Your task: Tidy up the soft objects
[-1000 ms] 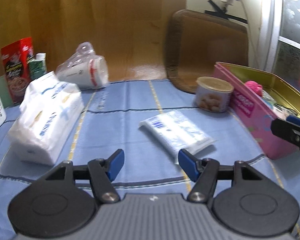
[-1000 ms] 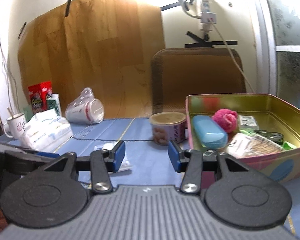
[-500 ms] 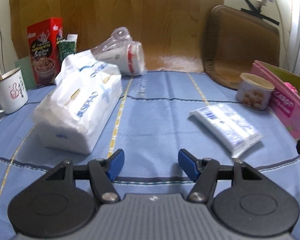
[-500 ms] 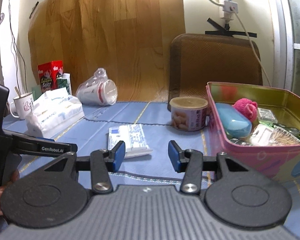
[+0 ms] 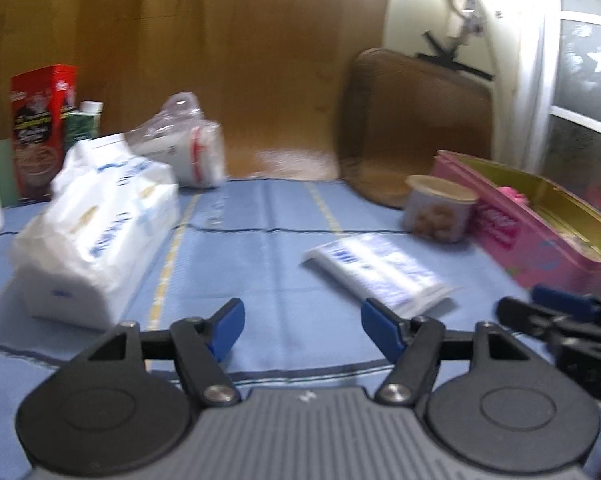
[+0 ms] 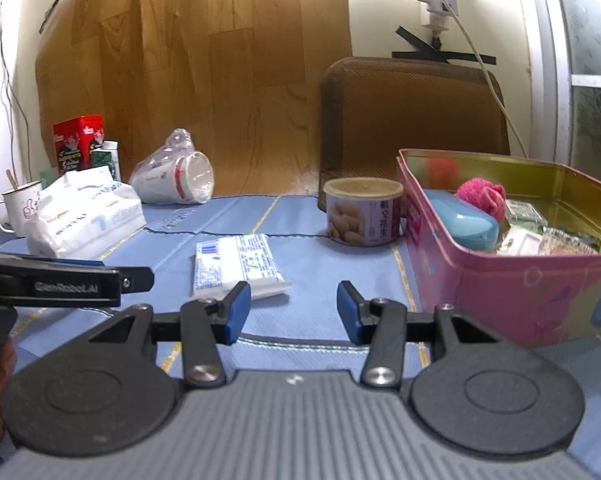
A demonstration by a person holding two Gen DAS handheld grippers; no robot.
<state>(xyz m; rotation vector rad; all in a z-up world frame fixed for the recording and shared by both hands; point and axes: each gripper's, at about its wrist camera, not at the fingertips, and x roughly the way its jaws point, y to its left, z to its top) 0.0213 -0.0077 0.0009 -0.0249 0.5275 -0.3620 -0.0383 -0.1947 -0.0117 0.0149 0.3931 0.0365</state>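
Blue cloth (image 6: 300, 216) with thin yellow stripes covers the table, and on it lies a flat tissue pack (image 6: 236, 264) in white and blue wrapping, just ahead of both tools. Nothing sits between the blue pads of the left gripper (image 5: 302, 330), whose jaws are opening over bare cloth, with the flat pack just beyond its right-hand pad. Likewise the right gripper (image 6: 293, 312) hangs released and empty, its pads apart, the pack's near corner just beside its left-hand pad. Further left rests a large soft pack of tissues (image 5: 96, 232), bulky and white with blue print, well apart from the flat one. Behind it stand a red carton (image 6: 77, 142), a small green carton (image 6: 107, 158) and an enamel mug (image 6: 18, 210), while a plastic-wrapped stack of paper cups (image 6: 174, 180) lies on its side. To the right a round can (image 6: 362, 212) stands beside an open pink tin (image 6: 500, 280), which holds a blue case (image 6: 460, 224), a pink fluffy ball (image 6: 482, 196) and other small items too jumbled to name.
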